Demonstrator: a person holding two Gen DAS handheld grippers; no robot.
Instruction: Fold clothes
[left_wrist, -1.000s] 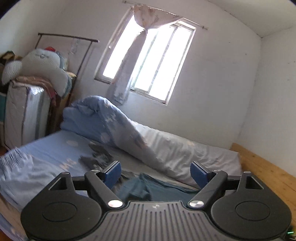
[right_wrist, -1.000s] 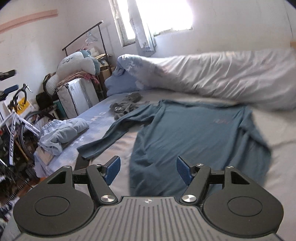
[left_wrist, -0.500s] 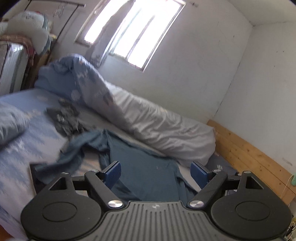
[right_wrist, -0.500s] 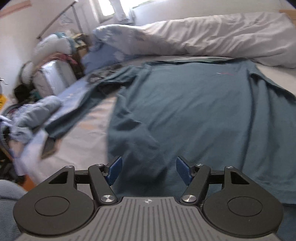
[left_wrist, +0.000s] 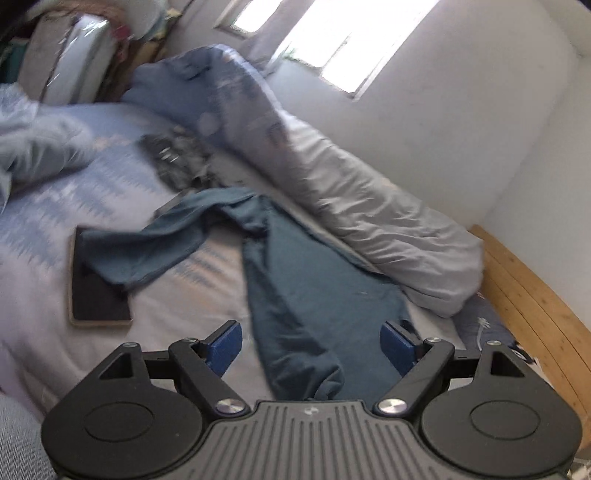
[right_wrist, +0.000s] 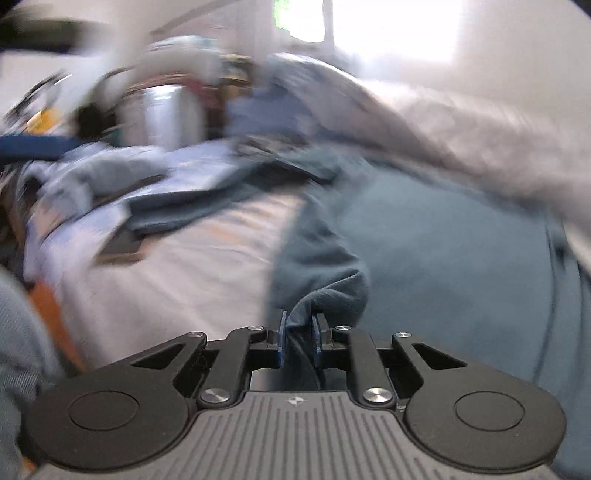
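— Judging by how the teal shirt lies, we're partway at most: it sprawls over the bed, one sleeve flung out across a dark tablet, no neat fold showing

— And our claws?

— Our right gripper is clamped on a bunched edge of the shirt, the cloth stretching ahead of it. Our left gripper gapes wide, empty, the shirt's hem just ahead between its fingers
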